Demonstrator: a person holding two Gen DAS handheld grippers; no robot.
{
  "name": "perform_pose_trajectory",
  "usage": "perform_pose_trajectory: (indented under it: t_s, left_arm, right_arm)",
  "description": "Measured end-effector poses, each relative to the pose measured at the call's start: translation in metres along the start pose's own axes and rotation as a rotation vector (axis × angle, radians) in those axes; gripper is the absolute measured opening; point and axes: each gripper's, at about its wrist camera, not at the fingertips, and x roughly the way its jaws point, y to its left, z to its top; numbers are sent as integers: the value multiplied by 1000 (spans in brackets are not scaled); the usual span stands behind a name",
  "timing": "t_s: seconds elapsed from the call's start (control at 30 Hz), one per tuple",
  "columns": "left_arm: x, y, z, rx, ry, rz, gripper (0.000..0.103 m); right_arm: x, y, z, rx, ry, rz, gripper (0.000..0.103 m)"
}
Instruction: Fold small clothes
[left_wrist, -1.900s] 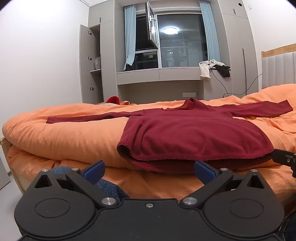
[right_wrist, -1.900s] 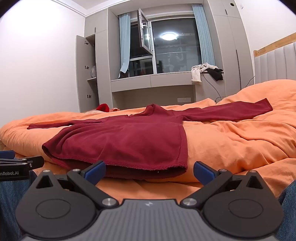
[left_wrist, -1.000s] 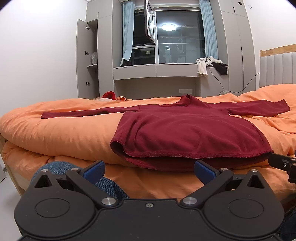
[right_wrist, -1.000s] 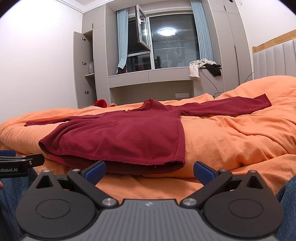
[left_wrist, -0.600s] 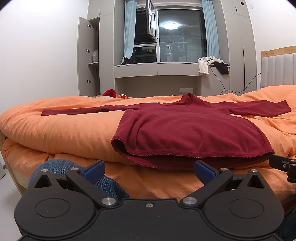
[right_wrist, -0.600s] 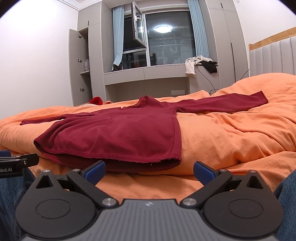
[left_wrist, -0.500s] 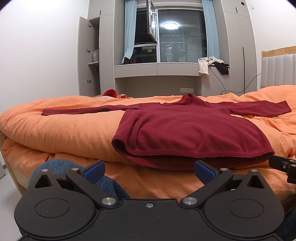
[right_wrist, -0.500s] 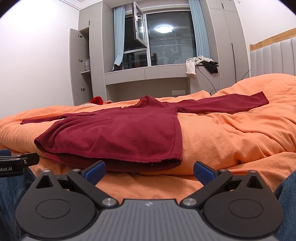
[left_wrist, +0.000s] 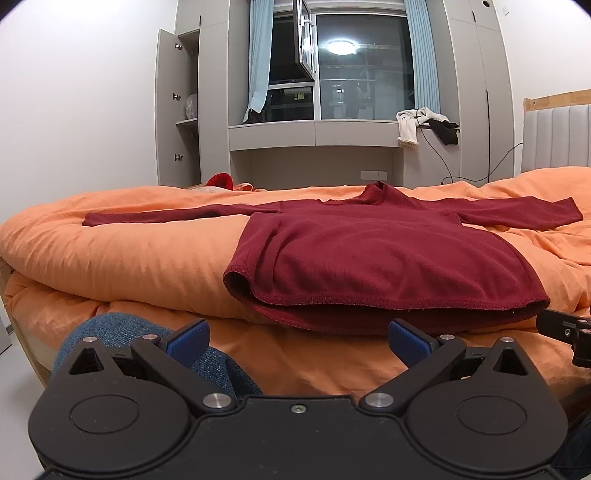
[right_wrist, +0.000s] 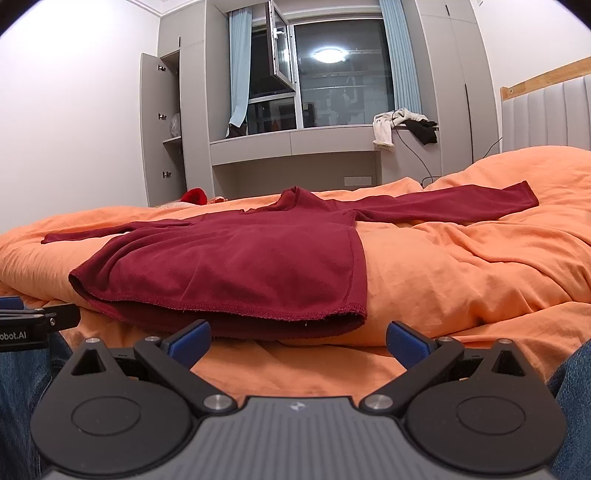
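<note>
A dark red long-sleeved top (left_wrist: 369, 258) lies flat on the orange duvet (left_wrist: 129, 258), sleeves spread left and right, hem toward me. It also shows in the right wrist view (right_wrist: 236, 269). My left gripper (left_wrist: 297, 338) is open and empty, just short of the hem, low at the bed's near edge. My right gripper (right_wrist: 297, 338) is open and empty, in front of the hem's right part. Each gripper's side shows at the edge of the other's view.
The bed's padded headboard (left_wrist: 561, 140) is at the right. Grey wardrobes with an open door (left_wrist: 177, 110) and a window ledge with clothes and cables (left_wrist: 424, 127) stand behind. A red item (left_wrist: 219, 181) lies beyond the bed. Denim-clad knees (left_wrist: 122, 332) are beside the grippers.
Both grippers have dropped slightly and levelled, so the bed looks flatter in view. The top has not moved. Both grippers stay open.
</note>
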Motion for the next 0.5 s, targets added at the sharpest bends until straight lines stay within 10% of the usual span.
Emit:
perform_pose_trajectory:
  t_s: [0.5]
  left_arm:
    - [9,2,2,-12,40,-11,103]
  right_arm:
    - [5,0,-1,0,14,-5,103]
